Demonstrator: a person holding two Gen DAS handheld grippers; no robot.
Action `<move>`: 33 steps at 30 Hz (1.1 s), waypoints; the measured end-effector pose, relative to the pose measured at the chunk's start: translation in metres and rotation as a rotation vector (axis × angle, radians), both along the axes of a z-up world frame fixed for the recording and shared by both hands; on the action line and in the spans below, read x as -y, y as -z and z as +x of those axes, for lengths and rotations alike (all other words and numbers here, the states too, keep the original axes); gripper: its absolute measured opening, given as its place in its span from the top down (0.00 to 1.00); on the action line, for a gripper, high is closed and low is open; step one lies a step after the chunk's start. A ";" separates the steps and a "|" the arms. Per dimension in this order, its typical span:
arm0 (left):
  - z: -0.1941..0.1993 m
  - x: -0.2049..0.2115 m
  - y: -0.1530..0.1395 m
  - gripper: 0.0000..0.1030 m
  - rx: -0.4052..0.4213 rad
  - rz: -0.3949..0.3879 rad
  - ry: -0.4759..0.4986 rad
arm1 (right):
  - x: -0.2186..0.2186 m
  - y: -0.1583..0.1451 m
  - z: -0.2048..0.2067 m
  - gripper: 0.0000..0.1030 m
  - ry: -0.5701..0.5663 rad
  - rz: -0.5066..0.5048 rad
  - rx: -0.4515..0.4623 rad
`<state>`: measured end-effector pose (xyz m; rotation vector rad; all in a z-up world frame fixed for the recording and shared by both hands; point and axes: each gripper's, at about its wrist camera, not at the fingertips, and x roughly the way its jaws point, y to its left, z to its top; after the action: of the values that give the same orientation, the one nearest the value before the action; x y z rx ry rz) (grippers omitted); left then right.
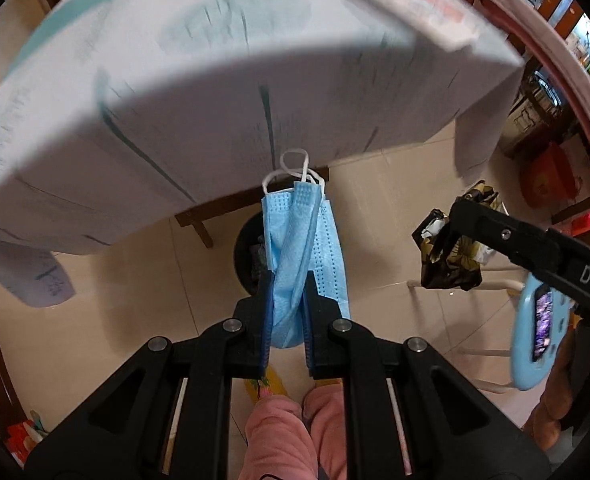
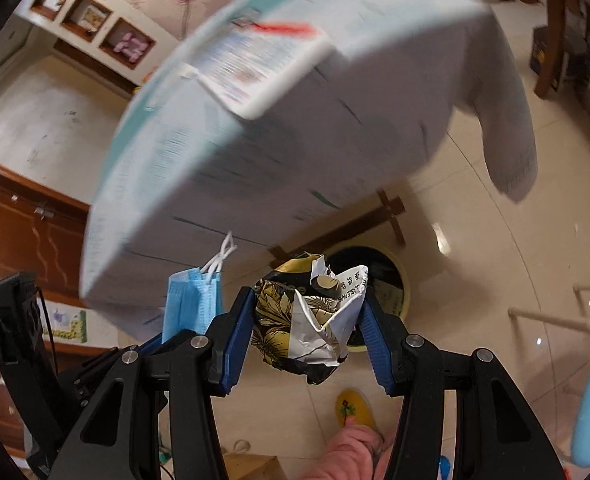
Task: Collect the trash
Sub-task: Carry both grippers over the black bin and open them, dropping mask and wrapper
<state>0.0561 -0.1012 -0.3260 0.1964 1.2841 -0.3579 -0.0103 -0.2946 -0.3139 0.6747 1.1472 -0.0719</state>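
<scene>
Blue, pleated, folded lengthwise: mask [image 1: 305, 248] pinched between the nearly closed pads of the left tool [image 1: 287, 300], white ear loops [image 1: 295, 168] sticking out past the fingertips, lower end hanging back toward the camera. Seen again from the right wrist, low at left, same mask beside the table skirt. Gold-and-black flowered wrapper [image 2: 307, 320], crumpled, white printed inside showing, clamped between the blue pads of the right tool [image 2: 307, 316], partly open around the wad, both pads pressing on its sides. Both tools tipped steeply down over a beige tiled floor [image 1: 115, 280]. Directly beyond each load, a round bin [image 2: 383, 280] with a pale rim and dark inside, standing on the floor near the wooden foot [image 2: 391, 216] of the table; from the left wrist mostly hidden behind the mask. Overhead in both views, a table [image 1: 215, 100] draped in a pale blue-grey cloth, blurred, with a printed sheet or booklet [image 2: 263, 64] lying at its edge (red mark on it, text unreadable). In the left view, right tool entering from the right edge with the wrapper hanging in its tips, a light blue holder [image 1: 535, 332] with a phone just below it. Pink trouser legs [image 1: 291, 432] and a yellow slipper [image 2: 353, 410] at the bottom of the frames. Wooden cabinets [image 2: 23, 232] along the wall at left.
</scene>
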 end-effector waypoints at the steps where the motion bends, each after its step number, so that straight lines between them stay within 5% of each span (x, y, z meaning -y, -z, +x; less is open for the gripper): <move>1: 0.001 0.003 0.016 0.90 0.010 0.004 0.008 | 0.002 0.016 -0.002 0.50 0.011 0.008 -0.005; 13: 0.027 0.033 0.162 0.90 0.033 0.069 0.054 | 0.013 0.164 -0.004 0.50 0.082 0.016 -0.087; 25: 0.044 0.036 0.224 0.90 0.044 0.050 0.051 | 0.009 0.271 0.028 0.48 0.054 0.035 -0.160; 30: 0.041 0.033 0.227 0.76 0.066 0.062 0.075 | 0.002 0.285 0.043 0.44 0.031 0.044 -0.140; 33: 0.041 0.028 0.223 0.55 0.084 0.061 0.076 | -0.003 0.292 0.050 0.41 0.028 0.057 -0.132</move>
<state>0.0974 -0.1288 -0.5491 0.3090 1.2076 -0.3716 0.0402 -0.2917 -0.6055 0.7452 1.2708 -0.1090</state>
